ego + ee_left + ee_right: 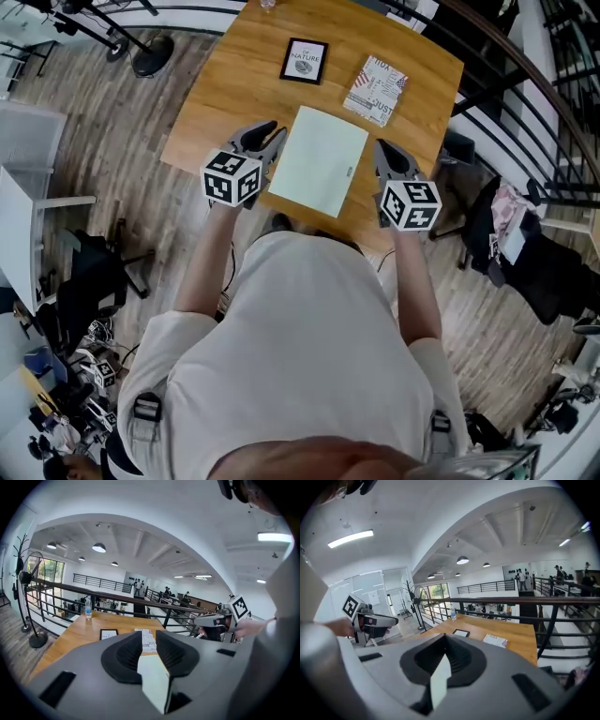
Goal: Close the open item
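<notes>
2 grippers point(272, 141) point(386, 150) tight on notebook point(319, 159)

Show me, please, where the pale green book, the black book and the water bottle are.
pale green book point(319, 161): head view, the middle of its cover.
black book point(305, 60): head view, the middle of its cover.
water bottle point(88, 607): left gripper view, the middle of its body.

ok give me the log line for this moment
left gripper: shut on pale green book | right gripper: shut on same book | book: looks closed, held up over table
</notes>
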Tool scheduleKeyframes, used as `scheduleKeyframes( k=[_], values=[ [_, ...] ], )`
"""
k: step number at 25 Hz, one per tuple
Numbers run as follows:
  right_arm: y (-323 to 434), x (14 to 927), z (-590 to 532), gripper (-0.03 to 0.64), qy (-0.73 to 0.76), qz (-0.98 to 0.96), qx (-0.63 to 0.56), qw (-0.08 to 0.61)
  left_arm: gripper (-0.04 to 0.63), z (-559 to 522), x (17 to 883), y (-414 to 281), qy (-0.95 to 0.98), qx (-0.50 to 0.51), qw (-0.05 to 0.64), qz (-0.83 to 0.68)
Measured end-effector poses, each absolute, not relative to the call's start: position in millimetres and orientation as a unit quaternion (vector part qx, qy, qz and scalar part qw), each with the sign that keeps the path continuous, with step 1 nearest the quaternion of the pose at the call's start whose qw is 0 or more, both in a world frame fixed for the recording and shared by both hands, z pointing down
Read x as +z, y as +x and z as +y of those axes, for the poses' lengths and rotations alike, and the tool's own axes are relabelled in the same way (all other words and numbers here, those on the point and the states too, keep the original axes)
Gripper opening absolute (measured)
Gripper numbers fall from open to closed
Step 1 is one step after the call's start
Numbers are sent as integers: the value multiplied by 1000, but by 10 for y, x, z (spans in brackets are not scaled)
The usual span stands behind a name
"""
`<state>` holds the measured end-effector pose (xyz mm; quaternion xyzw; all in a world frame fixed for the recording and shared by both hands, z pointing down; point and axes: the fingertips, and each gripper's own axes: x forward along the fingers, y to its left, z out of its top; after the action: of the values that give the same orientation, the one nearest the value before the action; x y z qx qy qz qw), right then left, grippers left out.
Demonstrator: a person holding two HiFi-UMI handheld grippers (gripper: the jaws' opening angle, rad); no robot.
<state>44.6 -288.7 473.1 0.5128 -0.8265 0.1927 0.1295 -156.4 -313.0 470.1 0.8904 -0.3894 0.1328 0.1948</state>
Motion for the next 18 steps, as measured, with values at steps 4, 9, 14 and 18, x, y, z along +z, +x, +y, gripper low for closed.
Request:
scheduleKeyframes(
  k=[4,9,14,18],
  values=[
    [424,4432,-2934,3,515,-833,166,115,60,-3175,4388,-1708,892,107,175,-404],
    [418,4239,-2913,3,517,-837,150,97,27,-3172,4232,-1816,889,83,172,-415],
    [421,4038,-2877,3,517,-843,116,88,12,-3131,4042,-1848,894,66,153,-417],
    [471,3910,-2848,3,520,-845,97,82,-5,-3120,3944,-1872,895,60,142,-419]
  ],
)
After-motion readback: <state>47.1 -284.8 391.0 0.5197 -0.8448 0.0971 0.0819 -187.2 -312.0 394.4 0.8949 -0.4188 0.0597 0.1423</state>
